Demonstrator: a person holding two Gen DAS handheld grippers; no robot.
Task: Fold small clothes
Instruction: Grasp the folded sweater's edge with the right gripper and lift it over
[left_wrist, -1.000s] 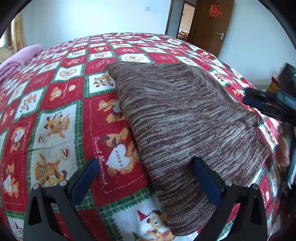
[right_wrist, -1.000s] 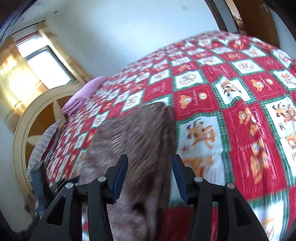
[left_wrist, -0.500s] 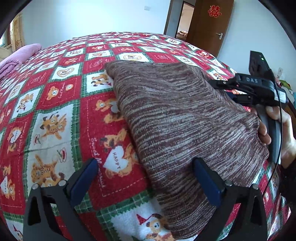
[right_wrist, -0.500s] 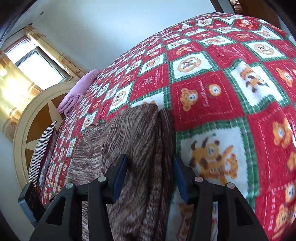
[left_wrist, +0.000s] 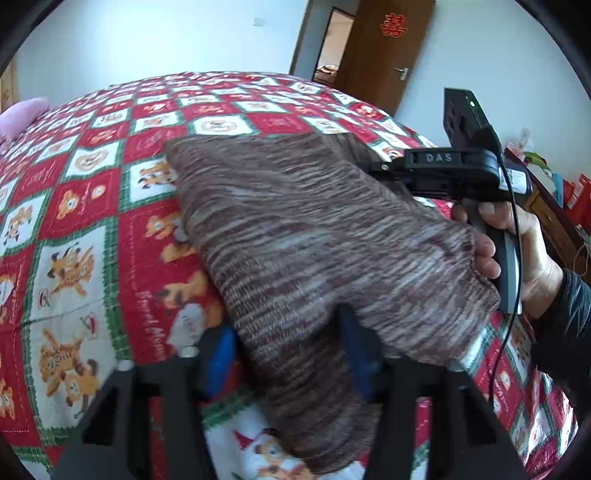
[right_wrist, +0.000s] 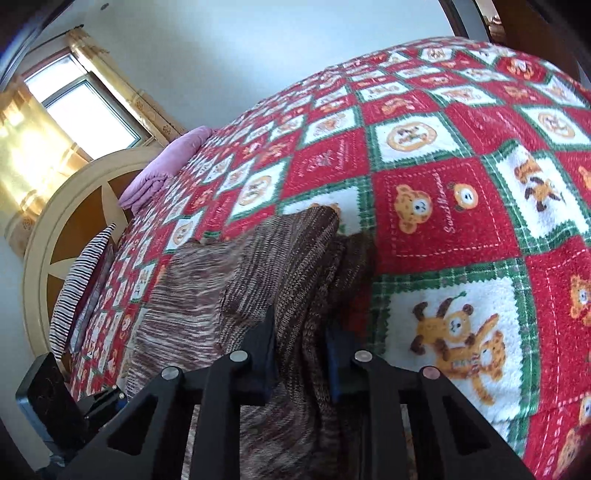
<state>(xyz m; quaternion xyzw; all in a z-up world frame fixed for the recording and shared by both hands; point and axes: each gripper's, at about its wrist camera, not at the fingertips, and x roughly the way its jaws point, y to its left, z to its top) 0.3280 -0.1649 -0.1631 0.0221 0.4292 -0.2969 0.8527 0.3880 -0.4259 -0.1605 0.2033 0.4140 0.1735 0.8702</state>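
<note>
Brown knit sweater (left_wrist: 295, 236), folded, lying on the bed's red, white and green bear-print blanket (left_wrist: 88, 206), which serves as landmark. Left gripper (left_wrist: 288, 354): jaws have just been closing and now pinch the sweater's near edge, cloth bunched and lifted between the blue pads. Right gripper (right_wrist: 301, 347): jaws likewise just closed in, narrow, clamped on a raised ridge of the sweater's side edge above the blanket. A hand (left_wrist: 517, 251) in a dark sleeve grips the right gripper's handle at the blanket's side edge. Pink bedding (right_wrist: 162, 170) sits at the blanket's head end, beside a round cream-and-brown headboard (right_wrist: 55, 229). A brown door (left_wrist: 384, 48) stands beyond the blanket's far edge.
</note>
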